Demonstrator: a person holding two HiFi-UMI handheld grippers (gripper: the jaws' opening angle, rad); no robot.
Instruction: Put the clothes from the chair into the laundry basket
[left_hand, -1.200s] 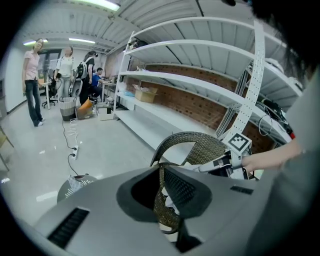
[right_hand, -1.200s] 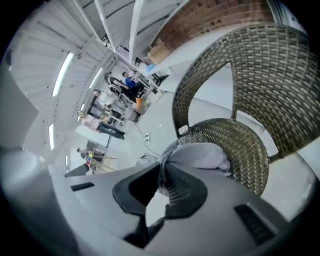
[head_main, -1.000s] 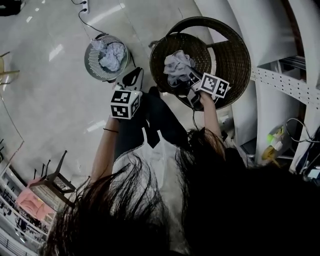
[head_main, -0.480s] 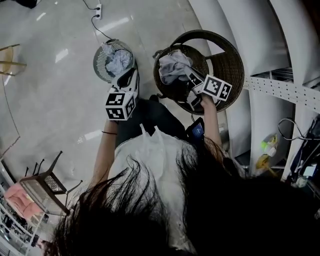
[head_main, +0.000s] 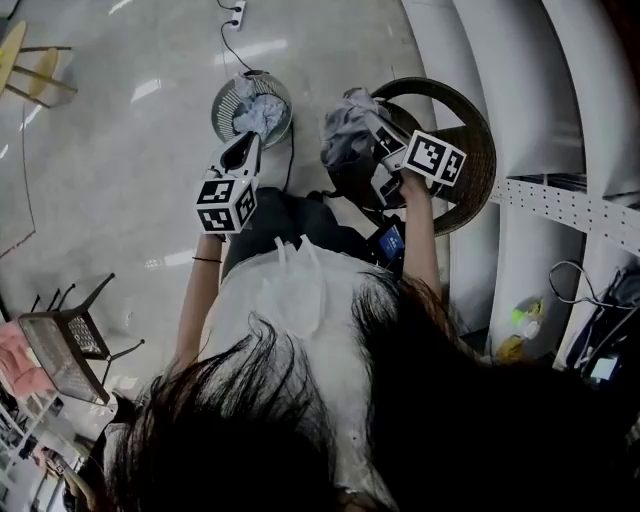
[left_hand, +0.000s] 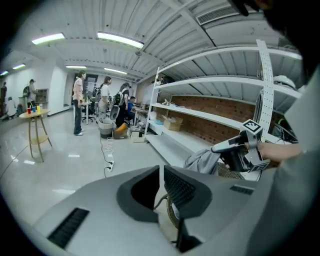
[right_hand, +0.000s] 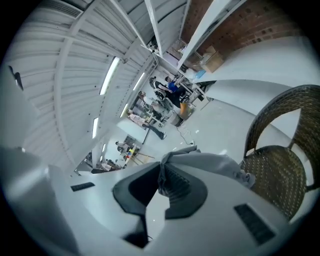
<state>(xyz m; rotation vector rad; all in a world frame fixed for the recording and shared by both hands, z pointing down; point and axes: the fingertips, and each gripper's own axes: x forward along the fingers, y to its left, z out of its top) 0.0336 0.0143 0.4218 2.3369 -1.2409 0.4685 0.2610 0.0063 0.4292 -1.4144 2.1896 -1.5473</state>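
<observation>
A grey garment (head_main: 345, 125) hangs bunched from my right gripper (head_main: 378, 133), which is shut on it above the front edge of the brown wicker chair (head_main: 462, 160). In the right gripper view the cloth (right_hand: 210, 162) is pinched between the pads and drapes to the right, with the chair (right_hand: 280, 165) below. The round grey laundry basket (head_main: 226, 98) stands on the floor left of the chair and holds pale clothes (head_main: 258, 112). My left gripper (head_main: 243, 153) points at the basket with its jaws together and nothing in them. The left gripper view shows the right gripper (left_hand: 235, 145) with the garment (left_hand: 202, 160).
White shelving (head_main: 560, 190) runs along the right, behind the chair. A power strip with its cable (head_main: 237, 15) lies on the floor beyond the basket. A small dark metal chair (head_main: 70, 345) stands at the lower left. Several people (left_hand: 77, 102) and a round table (left_hand: 34, 115) are far off.
My right gripper has lifted the grey garment up off the chair seat and left, towards the basket. My left gripper has risen and moved closer to the basket.
</observation>
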